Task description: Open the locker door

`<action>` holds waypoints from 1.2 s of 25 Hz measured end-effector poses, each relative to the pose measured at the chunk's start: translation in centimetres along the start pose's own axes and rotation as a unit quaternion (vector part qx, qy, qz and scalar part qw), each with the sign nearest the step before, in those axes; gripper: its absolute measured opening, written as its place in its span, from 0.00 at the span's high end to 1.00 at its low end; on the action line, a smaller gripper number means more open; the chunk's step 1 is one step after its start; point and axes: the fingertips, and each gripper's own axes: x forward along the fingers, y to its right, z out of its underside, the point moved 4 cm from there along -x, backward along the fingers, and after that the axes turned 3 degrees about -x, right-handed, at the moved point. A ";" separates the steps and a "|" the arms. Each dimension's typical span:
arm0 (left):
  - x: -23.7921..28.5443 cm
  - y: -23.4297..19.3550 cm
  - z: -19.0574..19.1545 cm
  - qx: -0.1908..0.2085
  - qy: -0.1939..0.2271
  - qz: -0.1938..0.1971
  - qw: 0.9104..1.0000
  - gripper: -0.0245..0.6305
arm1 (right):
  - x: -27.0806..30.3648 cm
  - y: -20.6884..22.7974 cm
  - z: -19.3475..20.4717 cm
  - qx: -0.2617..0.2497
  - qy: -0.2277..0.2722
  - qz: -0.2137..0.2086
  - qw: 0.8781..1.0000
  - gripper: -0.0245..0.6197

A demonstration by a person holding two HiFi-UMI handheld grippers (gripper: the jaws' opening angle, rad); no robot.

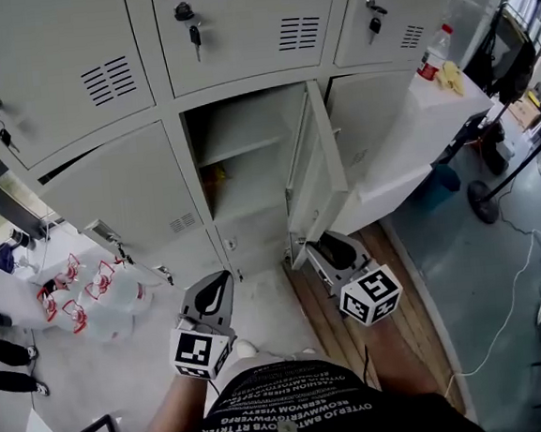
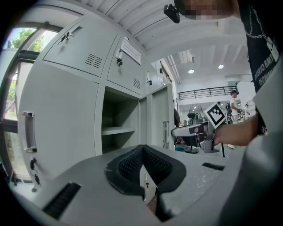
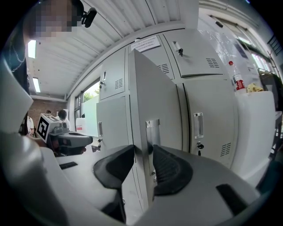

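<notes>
Two tools are in our hands, held low in front of a bank of grey lockers. Our right tool (image 1: 309,245) (image 3: 141,152) is clamped on the free edge of the locker door (image 1: 315,169) (image 3: 154,88), with one pad against each face, at the level of the door's metal handle (image 3: 152,130).

That door belongs to the lower middle compartment. It stands wide open, swung out toward us, so the head view shows it almost edge-on. Behind it we see the bare inside of the compartment with one shelf (image 1: 246,147) (image 2: 117,130) across it.

Our left tool (image 1: 223,278) (image 2: 141,152) has its pads together at the tips and nothing between them. It hangs over the floor (image 1: 269,304), below and left of the open compartment and well apart from the door, pointing toward the lockers.

A key (image 1: 194,34) hangs from the lock of the locker directly above. To the right of the lockers, a bottle (image 1: 431,53) with a red label stands on a white worktop (image 1: 405,142). At the far left, several clear jugs (image 1: 103,295) with red labels sit on the floor.
</notes>
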 end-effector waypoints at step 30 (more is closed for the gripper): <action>0.3 9.7 -0.5 0.019 -0.014 -0.073 0.997 0.97 | -11.9 2.0 -0.3 -0.069 0.066 -0.060 0.994 0.97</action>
